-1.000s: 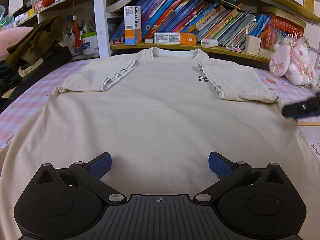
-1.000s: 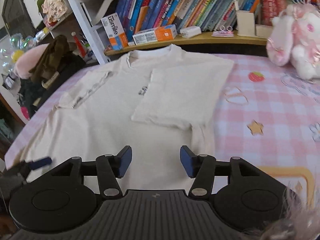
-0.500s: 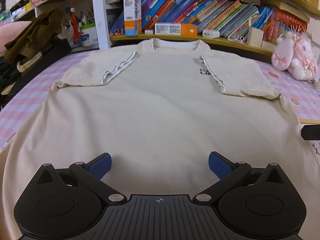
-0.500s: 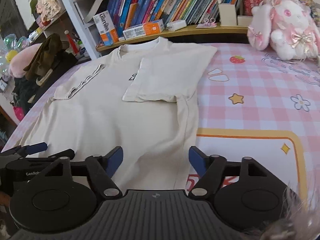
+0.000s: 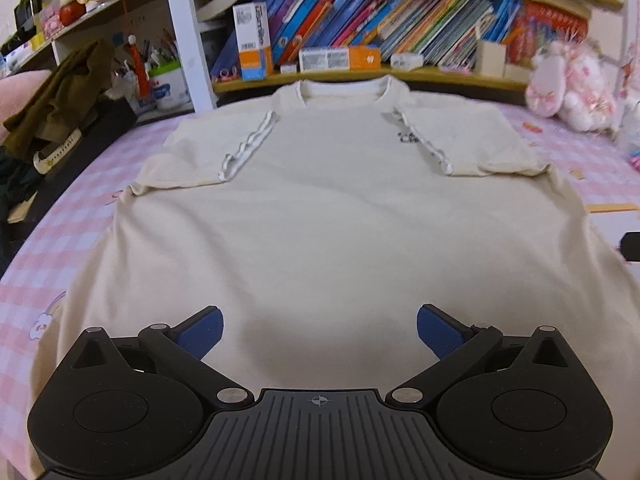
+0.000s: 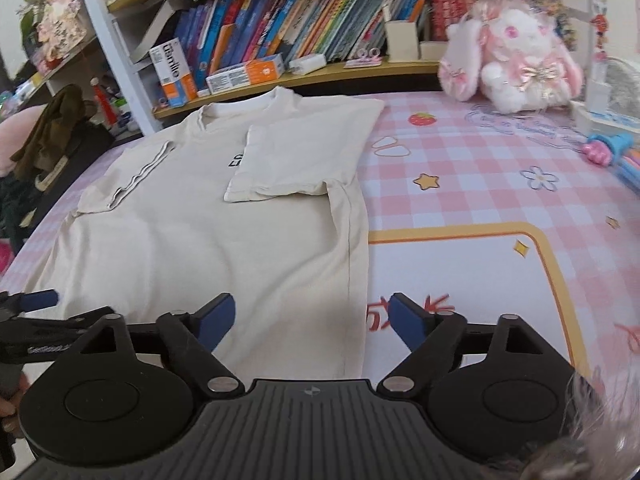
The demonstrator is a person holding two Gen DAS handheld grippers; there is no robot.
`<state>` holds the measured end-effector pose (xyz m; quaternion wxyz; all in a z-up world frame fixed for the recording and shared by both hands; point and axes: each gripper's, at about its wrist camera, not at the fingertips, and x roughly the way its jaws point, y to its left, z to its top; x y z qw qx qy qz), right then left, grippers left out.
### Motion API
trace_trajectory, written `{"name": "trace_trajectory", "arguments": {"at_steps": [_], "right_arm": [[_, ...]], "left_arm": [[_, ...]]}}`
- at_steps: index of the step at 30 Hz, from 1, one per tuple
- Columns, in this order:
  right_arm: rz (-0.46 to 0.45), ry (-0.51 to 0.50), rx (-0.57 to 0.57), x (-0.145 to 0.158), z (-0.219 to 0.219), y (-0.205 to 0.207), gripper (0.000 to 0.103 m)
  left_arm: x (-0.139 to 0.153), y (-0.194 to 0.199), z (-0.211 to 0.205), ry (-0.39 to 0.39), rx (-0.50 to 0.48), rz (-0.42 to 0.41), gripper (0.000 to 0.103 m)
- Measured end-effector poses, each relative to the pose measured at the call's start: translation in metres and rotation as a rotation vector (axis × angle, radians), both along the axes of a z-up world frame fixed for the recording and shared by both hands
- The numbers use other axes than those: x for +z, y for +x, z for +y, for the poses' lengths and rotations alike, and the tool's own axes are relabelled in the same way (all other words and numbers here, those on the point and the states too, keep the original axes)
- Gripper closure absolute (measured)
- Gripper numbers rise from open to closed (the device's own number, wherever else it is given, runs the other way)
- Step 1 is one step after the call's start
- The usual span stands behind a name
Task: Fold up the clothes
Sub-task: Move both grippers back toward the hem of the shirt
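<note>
The cream T-shirt [image 5: 320, 220] lies flat on a pink checked tablecloth [image 6: 480, 184], both sleeves folded inward, so its black chest print [image 6: 236, 162] is half covered and unreadable. Its lower hem is cut off behind the gripper bodies. The left gripper [image 5: 319, 330] hovers with fingers spread wide and empty; the right gripper [image 6: 311, 318] is likewise released over the shirt's right edge. Behind stand a crowded bookshelf [image 5: 380, 36] and a pink plush rabbit [image 6: 512, 60].
</note>
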<state>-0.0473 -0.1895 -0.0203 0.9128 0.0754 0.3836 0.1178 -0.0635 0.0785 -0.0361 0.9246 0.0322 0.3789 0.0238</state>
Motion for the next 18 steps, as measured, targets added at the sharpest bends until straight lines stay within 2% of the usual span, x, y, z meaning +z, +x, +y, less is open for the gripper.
{"name": "trace_trajectory", "arguments": {"at_steps": [8, 15, 18], "right_arm": [[-0.053, -0.014, -0.1, 0.015, 0.034, -0.05, 0.019], [-0.106, -0.039, -0.176, 0.014, 0.072, -0.118, 0.013], [-0.081, -0.04, -0.204, 0.009, 0.082, -0.139, 0.013]], "left_arm": [[0.017, -0.048, 0.044, -0.045, -0.047, -0.054, 0.0], [0.023, -0.105, 0.084, -0.048, -0.061, -0.097, 0.0], [0.023, -0.119, 0.098, -0.043, -0.056, -0.088, 0.0]]}}
